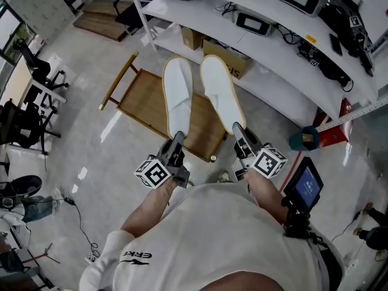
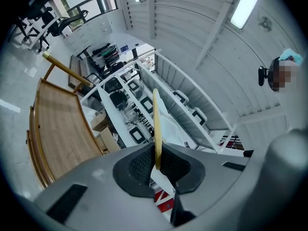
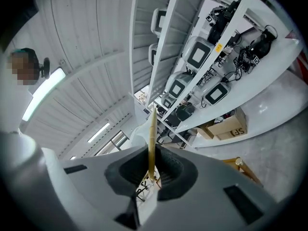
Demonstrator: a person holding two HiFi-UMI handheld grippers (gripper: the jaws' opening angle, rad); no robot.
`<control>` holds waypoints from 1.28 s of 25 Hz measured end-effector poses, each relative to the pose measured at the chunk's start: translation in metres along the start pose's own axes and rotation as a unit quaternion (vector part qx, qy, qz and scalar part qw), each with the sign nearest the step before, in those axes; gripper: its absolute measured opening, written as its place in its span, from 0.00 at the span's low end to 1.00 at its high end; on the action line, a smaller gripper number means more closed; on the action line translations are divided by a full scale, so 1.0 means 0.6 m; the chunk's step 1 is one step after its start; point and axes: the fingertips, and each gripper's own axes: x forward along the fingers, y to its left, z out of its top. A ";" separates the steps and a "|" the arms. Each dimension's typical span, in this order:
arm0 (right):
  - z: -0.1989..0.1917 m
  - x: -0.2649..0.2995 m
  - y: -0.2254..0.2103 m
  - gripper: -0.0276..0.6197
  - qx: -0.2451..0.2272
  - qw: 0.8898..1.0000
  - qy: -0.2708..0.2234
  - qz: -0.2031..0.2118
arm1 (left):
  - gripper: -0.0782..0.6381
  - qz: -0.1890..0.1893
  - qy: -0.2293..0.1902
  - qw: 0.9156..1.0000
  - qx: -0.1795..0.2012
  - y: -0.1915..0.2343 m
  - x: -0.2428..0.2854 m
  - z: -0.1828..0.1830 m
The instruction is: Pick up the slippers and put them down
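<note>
Head view first: the left gripper (image 1: 177, 139) is pinched tight on the heel of a flat white slipper with a tan sole rim (image 1: 177, 96). The right gripper (image 1: 238, 131) nips the heel of the second white slipper (image 1: 222, 96). Both slippers jut out side by side in the air, not touching, above a light wooden tray-table with a golden frame (image 1: 142, 105) on the pale floor. The person's white shirt (image 1: 200, 241) reads "ERKE".

Left gripper view: the left gripper (image 2: 156, 165) has its jaws almost together, dark pads clamping the slipper (image 2: 156, 124), seen edge-on. The tray-table (image 2: 57, 124) is at the left.

Right gripper view: the right gripper (image 3: 152, 174) has the same narrow squeeze on the second slipper (image 3: 152, 138). A brown cardboard box (image 3: 230, 128) under the shelves is marked "SF".
</note>
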 end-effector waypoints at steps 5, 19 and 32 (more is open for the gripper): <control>0.000 -0.015 0.023 0.09 -0.006 1.000 -0.012 0.003 | 0.15 -0.012 0.001 1.000 0.005 -0.014 -0.009 0.003; 0.006 -0.032 0.031 0.09 -0.011 1.000 -0.018 0.000 | 0.15 -0.031 0.011 0.999 0.025 -0.030 -0.008 -0.007; -0.001 -0.031 0.022 0.09 0.000 1.000 -0.009 0.006 | 0.15 -0.010 0.004 1.000 0.023 -0.020 -0.010 -0.011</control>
